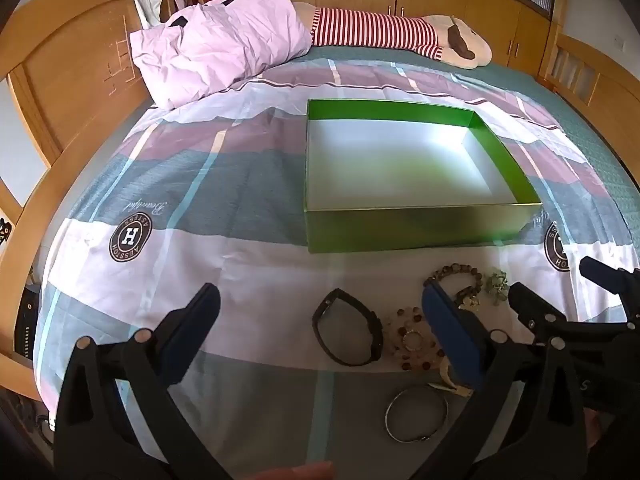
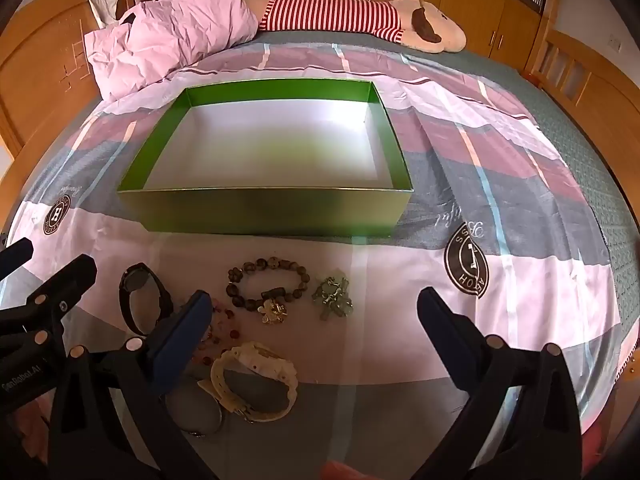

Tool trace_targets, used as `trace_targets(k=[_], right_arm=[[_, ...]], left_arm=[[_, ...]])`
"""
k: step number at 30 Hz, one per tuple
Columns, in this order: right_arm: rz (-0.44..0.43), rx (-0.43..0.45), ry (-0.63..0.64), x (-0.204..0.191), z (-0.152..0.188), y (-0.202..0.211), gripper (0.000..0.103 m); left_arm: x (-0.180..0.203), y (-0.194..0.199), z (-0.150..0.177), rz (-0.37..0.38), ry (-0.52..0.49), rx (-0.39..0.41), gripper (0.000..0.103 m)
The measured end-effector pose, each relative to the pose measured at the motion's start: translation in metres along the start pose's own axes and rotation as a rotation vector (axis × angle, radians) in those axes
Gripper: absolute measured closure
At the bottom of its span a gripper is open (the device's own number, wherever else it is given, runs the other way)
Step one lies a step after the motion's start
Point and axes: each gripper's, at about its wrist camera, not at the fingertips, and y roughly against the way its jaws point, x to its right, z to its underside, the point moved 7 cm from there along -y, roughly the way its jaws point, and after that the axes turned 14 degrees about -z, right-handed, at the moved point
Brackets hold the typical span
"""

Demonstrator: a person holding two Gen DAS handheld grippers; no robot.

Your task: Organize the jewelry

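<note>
An empty green box [image 1: 416, 228] [image 2: 264, 210] sits on the bed. Jewelry lies in front of it: a black watch [image 1: 348, 334] [image 2: 142, 300], a brown bead bracelet [image 1: 456, 276] [image 2: 268, 280], a green charm piece [image 1: 496, 286] [image 2: 332, 298], a red bead bracelet [image 1: 412, 340] [image 2: 224, 328], a silver bangle [image 1: 416, 414] [image 2: 196, 416] and a cream watch [image 2: 254, 384]. My left gripper [image 1: 320, 312] is open above the black watch and holds nothing. My right gripper [image 2: 316, 308] is open above the bead bracelet and charm piece, and holds nothing.
A pink pillow [image 1: 216, 44] [image 2: 168, 36] and a striped plush toy [image 1: 400, 36] [image 2: 360, 16] lie at the far end. A wooden headboard [image 1: 68, 68] stands at left. Wooden cabinets [image 1: 500, 12] line the back wall.
</note>
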Motion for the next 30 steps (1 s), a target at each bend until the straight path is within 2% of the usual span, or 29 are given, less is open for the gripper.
trace_targets(k=[9,18,20,30], right_arm=[[-0.003,-0.005,-0.005,0.002,0.001,0.0,0.001],[-0.005,-0.004,-0.001,0.001,0.001,0.0,0.001],[-0.006,-0.003,0.0,0.002,0.001,0.0,0.001],[-0.002,-0.009,-0.006,0.003,0.002,-0.001,0.001]], left_arm=[[-0.001,-0.001,0.0,0.015,0.002,-0.009,0.002],[-0.022,0.0,-0.005,0.021,0.005,-0.014,0.002],[-0.001,0.0,0.001,0.004,-0.006,-0.003,0.002],[0.003,-0.003,0.005,0.001,-0.01,-0.007,0.002]])
